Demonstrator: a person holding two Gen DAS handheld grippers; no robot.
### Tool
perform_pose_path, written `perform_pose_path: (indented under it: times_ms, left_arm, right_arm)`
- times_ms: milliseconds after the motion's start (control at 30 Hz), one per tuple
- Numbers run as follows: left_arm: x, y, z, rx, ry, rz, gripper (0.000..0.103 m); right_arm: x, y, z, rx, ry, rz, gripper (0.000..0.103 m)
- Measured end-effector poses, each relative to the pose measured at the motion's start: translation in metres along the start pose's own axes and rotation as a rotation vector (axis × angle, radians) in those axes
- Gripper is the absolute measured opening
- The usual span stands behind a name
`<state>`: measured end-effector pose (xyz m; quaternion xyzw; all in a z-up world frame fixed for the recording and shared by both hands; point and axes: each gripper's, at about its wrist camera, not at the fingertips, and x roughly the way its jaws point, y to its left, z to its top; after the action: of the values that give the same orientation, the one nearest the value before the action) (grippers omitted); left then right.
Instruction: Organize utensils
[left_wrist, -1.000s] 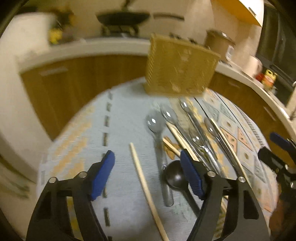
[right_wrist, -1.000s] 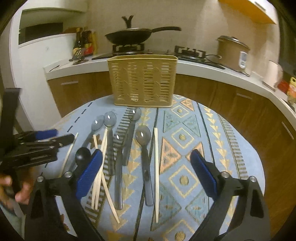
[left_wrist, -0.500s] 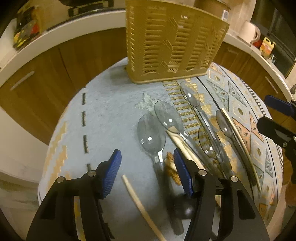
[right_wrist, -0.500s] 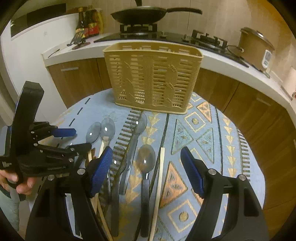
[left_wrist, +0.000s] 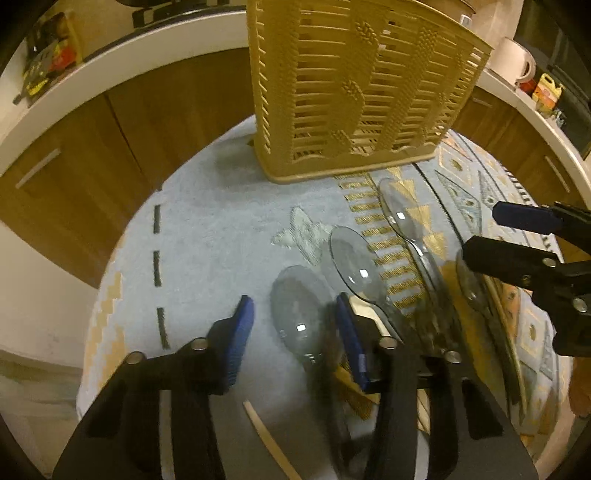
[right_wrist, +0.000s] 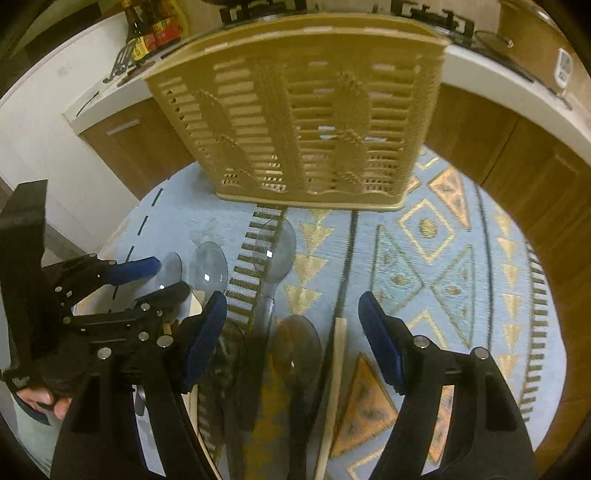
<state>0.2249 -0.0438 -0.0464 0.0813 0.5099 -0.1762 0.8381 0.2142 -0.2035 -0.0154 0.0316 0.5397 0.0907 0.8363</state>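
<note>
A kitchen with wooden cabinets and a white worktop rings a round table (right_wrist: 461, 280) covered by a pale blue patterned cloth; at its far side stands a tan slatted utensil basket (right_wrist: 295, 110), and the utensils lie in a loose row on the near half; clear plastic spoons (left_wrist: 303, 314) with bowls pointing at the basket, and pale wooden chopsticks (right_wrist: 334, 387) among them. The spoons look light, smooth and probably slippery, the bowls shallow and awkward to pinch, so the handle seems the better hold; the chopsticks look stiff, thin and likely to roll. The left gripper (left_wrist: 295, 332) hangs low with fingers apart, straddling the leftmost spoon's bowl, holding nothing; the right gripper (right_wrist: 291, 332) spreads wider above a spoon and a chopstick, also empty.
</note>
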Motion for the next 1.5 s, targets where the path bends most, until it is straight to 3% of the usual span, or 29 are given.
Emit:
perform_pose_path:
  times_ms: [33,233,633,767,900,1100,1500]
  left_arm:
    - [0.0,0.0,0.0,0.001,-0.003,0.008,0.033]
    - [-0.003,0.015,-0.002,-0.039,-0.013,-0.023,0.033]
    - [-0.013,0.049,-0.002,-0.111,-0.042,-0.037,0.033]
    - [-0.018,0.056,-0.004,-0.117,-0.06,-0.032,0.033]
    - [-0.025,0.058,-0.004,-0.122,-0.094,-0.033,0.032]
    - [-0.052,0.061,-0.008,-0.137,-0.182,-0.047,0.032]
    - [-0.122,0.012,-0.012,-0.071,-0.431,-0.039,0.032]
  right_arm:
    - [0.004,0.0,0.002,0.002,0.012,0.001,0.069]
    - [0.021,0.005,0.014,-0.002,0.06,0.008,0.066]
    - [0.063,0.034,0.036,-0.022,0.121,-0.094,0.054]
    - [0.074,0.058,0.042,-0.077,0.097,-0.169,0.03]
    - [0.076,0.064,0.042,-0.078,0.084,-0.152,0.03]
    - [0.037,0.053,0.026,-0.071,-0.022,-0.087,0.03]
    - [-0.082,0.019,-0.035,-0.11,-0.318,0.028,0.03]
